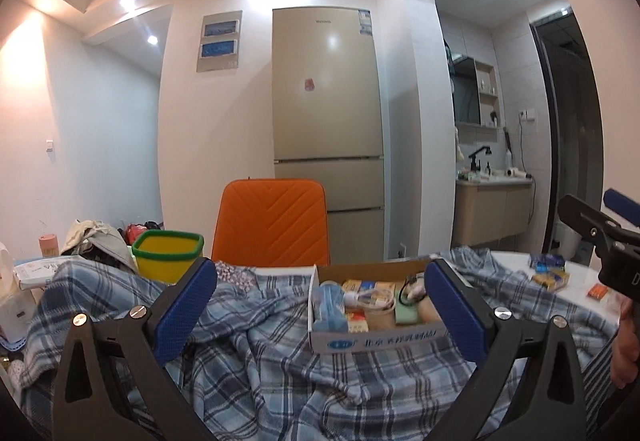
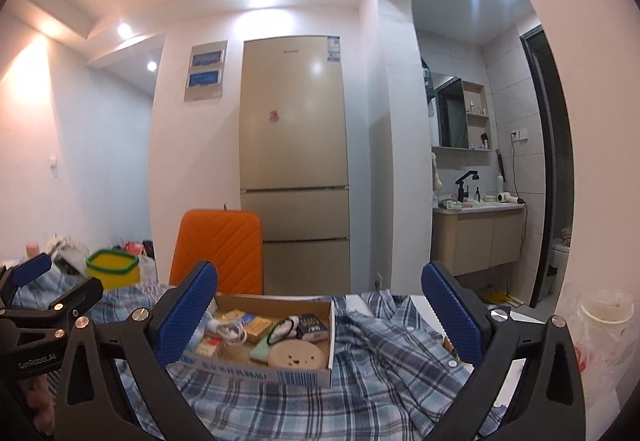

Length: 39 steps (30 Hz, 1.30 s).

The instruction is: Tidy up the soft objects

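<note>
A blue plaid shirt (image 1: 256,353) lies crumpled across the table, also in the right wrist view (image 2: 380,361). A cardboard box (image 1: 376,339) full of small items sits on the shirt; it also shows in the right wrist view (image 2: 304,373). My left gripper (image 1: 320,301) is open and empty above the shirt, with the box between its fingers. My right gripper (image 2: 320,305) is open and empty above the shirt and box. The right gripper shows at the right edge of the left view (image 1: 600,237), and the left gripper at the left edge of the right view (image 2: 48,281).
A yellow bin with a green rim (image 1: 168,253) stands at the back left beside a pile of clothes (image 1: 96,237). An orange chair (image 1: 272,225) stands behind the table. Small packets (image 1: 548,273) lie at the right. A plastic bag with a cup (image 2: 600,325) sits at far right.
</note>
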{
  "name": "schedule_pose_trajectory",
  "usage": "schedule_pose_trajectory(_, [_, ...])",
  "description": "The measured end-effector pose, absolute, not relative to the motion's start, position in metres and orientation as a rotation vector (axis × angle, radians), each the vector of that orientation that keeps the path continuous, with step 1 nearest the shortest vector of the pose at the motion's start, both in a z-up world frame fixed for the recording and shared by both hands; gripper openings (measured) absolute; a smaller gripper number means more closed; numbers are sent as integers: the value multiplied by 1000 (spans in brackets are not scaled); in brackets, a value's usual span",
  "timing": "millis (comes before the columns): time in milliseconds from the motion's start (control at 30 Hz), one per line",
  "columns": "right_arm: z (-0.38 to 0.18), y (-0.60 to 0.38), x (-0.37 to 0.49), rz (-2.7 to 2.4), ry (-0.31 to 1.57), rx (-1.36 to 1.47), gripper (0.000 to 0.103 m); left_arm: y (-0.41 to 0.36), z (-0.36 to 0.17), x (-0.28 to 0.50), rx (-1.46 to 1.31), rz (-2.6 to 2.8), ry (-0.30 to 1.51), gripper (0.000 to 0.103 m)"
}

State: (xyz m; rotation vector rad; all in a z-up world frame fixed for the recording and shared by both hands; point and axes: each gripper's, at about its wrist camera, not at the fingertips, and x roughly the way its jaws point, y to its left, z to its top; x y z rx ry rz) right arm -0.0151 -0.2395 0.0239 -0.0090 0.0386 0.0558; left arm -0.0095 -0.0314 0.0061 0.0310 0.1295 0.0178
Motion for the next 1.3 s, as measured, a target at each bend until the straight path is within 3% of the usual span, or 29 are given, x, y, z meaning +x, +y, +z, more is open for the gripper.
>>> schedule_pose_trajectory(1300, [1, -227, -9, 49, 66, -69, 103, -23, 5, -19, 8, 35, 92, 103])
